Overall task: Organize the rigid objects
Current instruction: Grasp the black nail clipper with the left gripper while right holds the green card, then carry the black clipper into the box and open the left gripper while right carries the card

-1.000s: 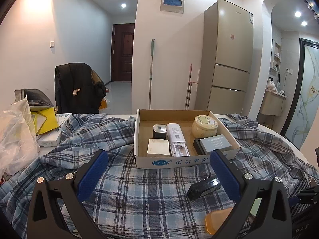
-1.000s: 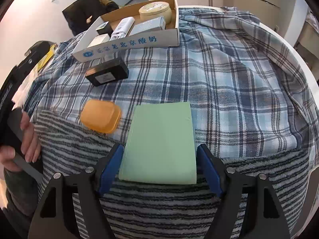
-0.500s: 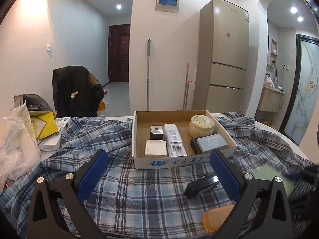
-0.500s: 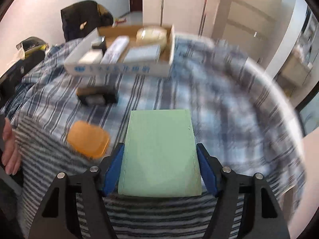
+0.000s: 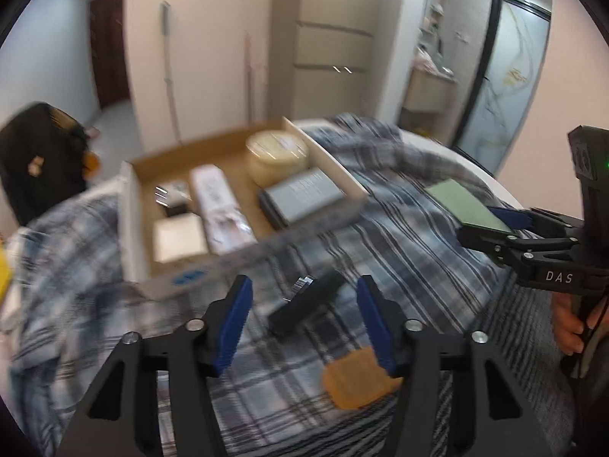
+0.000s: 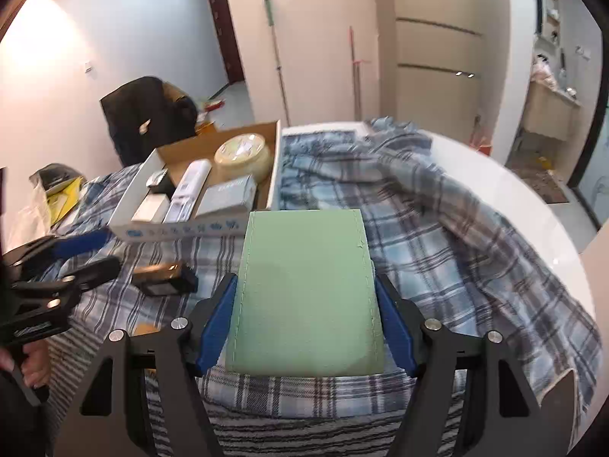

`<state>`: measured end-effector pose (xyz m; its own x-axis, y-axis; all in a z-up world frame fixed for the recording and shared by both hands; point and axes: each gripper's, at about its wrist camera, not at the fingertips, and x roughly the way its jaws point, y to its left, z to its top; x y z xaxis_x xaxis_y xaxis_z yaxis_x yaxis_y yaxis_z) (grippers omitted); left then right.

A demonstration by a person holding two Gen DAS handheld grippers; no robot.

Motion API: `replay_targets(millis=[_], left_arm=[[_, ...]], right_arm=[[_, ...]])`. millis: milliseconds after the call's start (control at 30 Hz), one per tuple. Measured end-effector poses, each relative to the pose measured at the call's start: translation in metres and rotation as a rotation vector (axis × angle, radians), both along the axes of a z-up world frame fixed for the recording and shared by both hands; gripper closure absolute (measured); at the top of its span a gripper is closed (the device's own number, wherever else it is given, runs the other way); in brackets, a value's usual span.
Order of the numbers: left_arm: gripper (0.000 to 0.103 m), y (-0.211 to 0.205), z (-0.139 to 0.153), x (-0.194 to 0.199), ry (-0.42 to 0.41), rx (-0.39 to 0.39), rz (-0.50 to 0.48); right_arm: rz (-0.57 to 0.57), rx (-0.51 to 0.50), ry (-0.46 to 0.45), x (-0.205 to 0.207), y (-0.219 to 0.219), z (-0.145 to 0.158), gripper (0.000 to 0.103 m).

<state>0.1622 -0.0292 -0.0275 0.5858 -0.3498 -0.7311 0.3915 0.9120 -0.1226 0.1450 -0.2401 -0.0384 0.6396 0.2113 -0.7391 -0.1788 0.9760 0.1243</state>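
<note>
Left wrist view: the left hand-held gripper (image 5: pixel 304 316) is tilted down over the black box (image 5: pixel 304 302), which lies on the plaid cloth (image 5: pixel 399 228) covering the bench, just in front of the cardboard tray (image 5: pixel 131 205). Its jaws are closing, with the box between them but the pads not yet touching. For a sound grasp, centre the box between the pads and square them to its long sides before contact. An orange case (image 5: pixel 357 381) lies close by on the cloth; keep the right finger clear of it.

Right wrist view: the right hand-held gripper (image 6: pixel 306 320) pinches the green card (image 6: pixel 306 293) by its two long edges, held above the cloth. The card is flat, pale green, rectangular, with stitched side seams. Keep it level while carrying it toward the tray.
</note>
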Motion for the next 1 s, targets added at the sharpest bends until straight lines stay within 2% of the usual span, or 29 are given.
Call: replay_targets(millis=[100, 167, 267, 433, 500, 567, 633, 700, 733, 833, 1000], left_arm=[[0.044, -0.006, -0.013, 0.009, 0.037, 0.022, 0.019], [0.044, -0.009, -0.020, 0.012, 0.057, 0.008, 0.029], [0.044, -0.011, -0.026, 0.016, 0.045, 0.047, 0.041], [0.045, -0.018, -0.044, 0.028, 0.126, 0.106, 0.009], [0.050, -0.022, -0.050, 0.030, 0.140, 0.137, 0.010], [0.067, -0.022, -0.052, 0.029, 0.143, 0.135, 0.009], [0.077, -0.022, -0.052, 0.027, 0.145, 0.120, -0.007], [0.079, -0.024, -0.050, 0.023, 0.132, 0.133, -0.011], [0.085, -0.024, -0.047, 0.021, 0.127, 0.138, -0.011], [0.084, -0.021, -0.041, 0.013, 0.116, 0.116, 0.003], [0.084, -0.008, -0.022, -0.006, 0.046, 0.086, 0.050]], right_arm=[[-0.004, 0.029, 0.009, 0.002, -0.004, -0.007, 0.034], [0.004, 0.044, 0.017, 0.004, -0.006, -0.010, 0.034], [-0.003, 0.028, 0.016, 0.004, -0.007, -0.013, 0.034], [0.014, 0.034, 0.022, 0.004, -0.006, -0.014, 0.034], [0.021, 0.028, 0.017, 0.004, -0.005, -0.014, 0.034], [0.026, 0.014, 0.018, 0.004, -0.003, -0.016, 0.034], [0.024, 0.010, 0.029, 0.005, -0.003, -0.019, 0.034], [0.023, 0.024, 0.043, 0.007, -0.005, -0.020, 0.034], [0.021, 0.035, 0.048, 0.008, -0.007, -0.021, 0.034], [0.007, 0.038, 0.047, 0.008, -0.011, -0.021, 0.034], [-0.003, 0.021, 0.045, 0.009, -0.011, -0.022, 0.034]])
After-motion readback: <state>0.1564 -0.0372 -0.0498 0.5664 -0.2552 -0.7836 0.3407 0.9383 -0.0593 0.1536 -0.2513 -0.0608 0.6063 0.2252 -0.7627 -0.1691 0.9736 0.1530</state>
